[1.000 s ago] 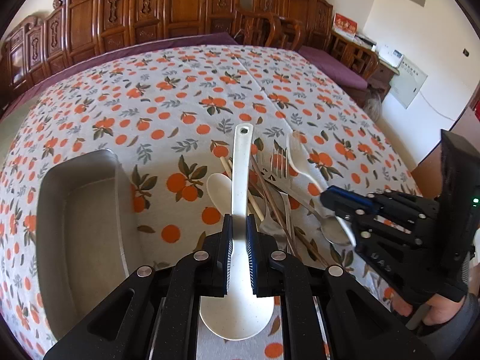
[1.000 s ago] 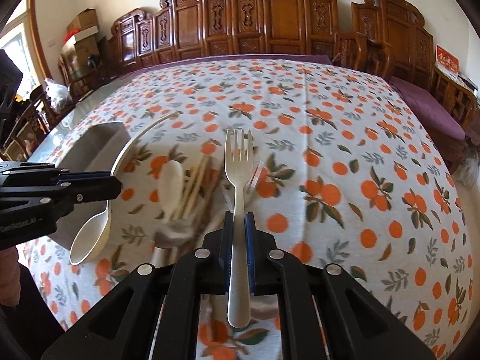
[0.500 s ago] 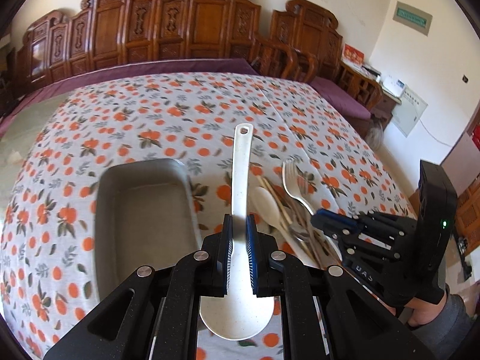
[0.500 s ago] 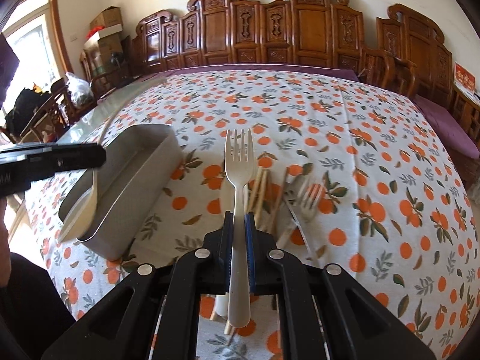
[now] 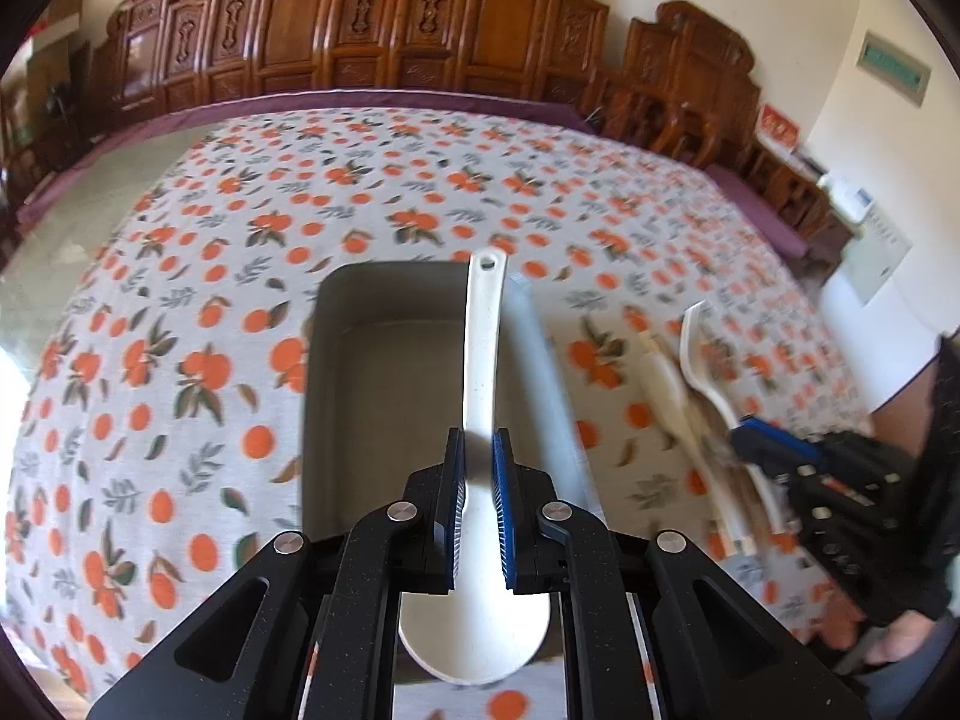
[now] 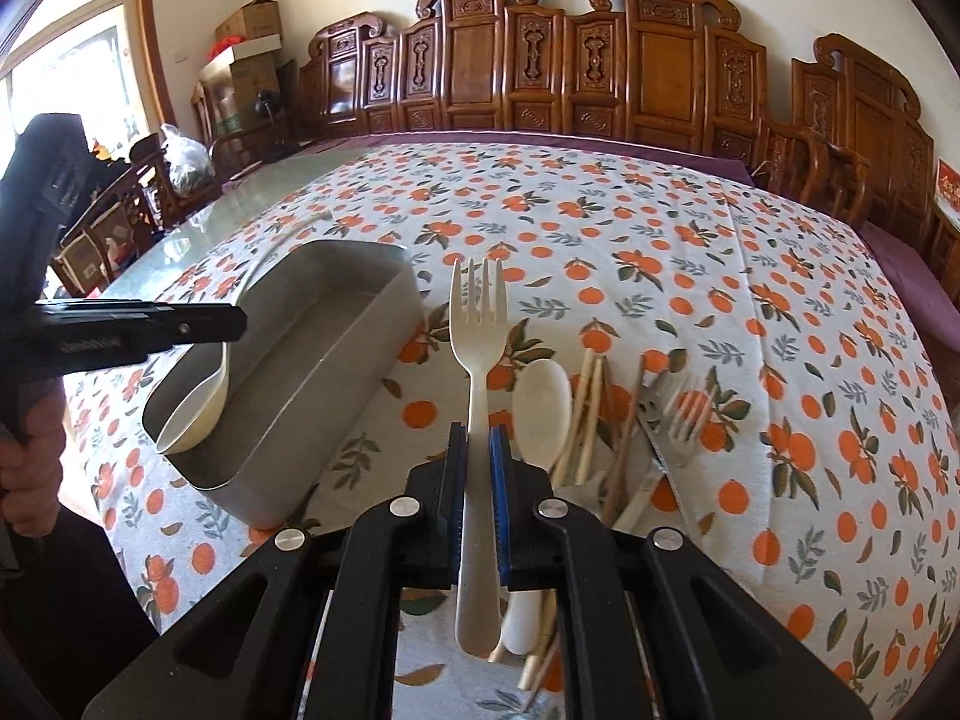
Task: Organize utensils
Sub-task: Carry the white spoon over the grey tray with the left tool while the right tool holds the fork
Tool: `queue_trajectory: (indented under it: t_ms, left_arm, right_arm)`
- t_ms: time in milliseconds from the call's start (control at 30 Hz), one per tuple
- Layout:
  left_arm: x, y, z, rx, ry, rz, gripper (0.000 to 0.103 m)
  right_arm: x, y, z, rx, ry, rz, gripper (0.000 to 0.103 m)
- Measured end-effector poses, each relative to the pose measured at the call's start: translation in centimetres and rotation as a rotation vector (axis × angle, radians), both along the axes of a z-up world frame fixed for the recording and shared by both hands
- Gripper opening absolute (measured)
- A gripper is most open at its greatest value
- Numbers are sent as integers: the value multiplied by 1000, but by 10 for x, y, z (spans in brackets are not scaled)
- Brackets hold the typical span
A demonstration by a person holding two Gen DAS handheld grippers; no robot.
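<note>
Orange-print tablecloth (image 6: 690,276), steel tray (image 6: 336,372), loose chopsticks (image 6: 585,414)

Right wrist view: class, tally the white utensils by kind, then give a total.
Forks: 1, the white fork in the right gripper
Ladles: 1, the ladle in the left gripper
Small spoons: 1, the small spoon on the cloth
Total: 3

No text can be read with certainty. A green wall sign (image 5: 892,67) carries pale characters too blurred to make out, a red card (image 5: 779,127) on the sideboard shows unreadable marks, and faint lettering on the side of the left gripper (image 6: 90,347) is too soft to tell
</note>
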State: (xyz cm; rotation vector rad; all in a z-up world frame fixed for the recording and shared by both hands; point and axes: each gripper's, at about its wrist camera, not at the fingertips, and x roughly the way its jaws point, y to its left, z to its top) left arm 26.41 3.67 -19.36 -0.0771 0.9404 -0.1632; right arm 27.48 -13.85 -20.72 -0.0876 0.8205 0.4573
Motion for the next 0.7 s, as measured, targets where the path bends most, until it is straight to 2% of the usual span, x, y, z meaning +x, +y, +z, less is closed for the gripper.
queue_trajectory:
  t_ms: [33, 100, 500, 700]
  left_arm:
    - [0, 0, -4, 34, 6, 3, 8]
    - [2, 2, -10, 51, 21, 8, 8]
    - [17, 14, -23, -18, 74, 32, 8]
    - [25, 18, -28, -5, 87, 53, 8]
  right_arm:
    - [-1, 3, 0, 0, 0, 4, 9]
    - [-2, 9, 0, -2, -2, 13, 9]
    - [-3, 18, 2, 11, 7, 9, 10]
    - [-2, 23, 10, 30, -5, 15, 10]
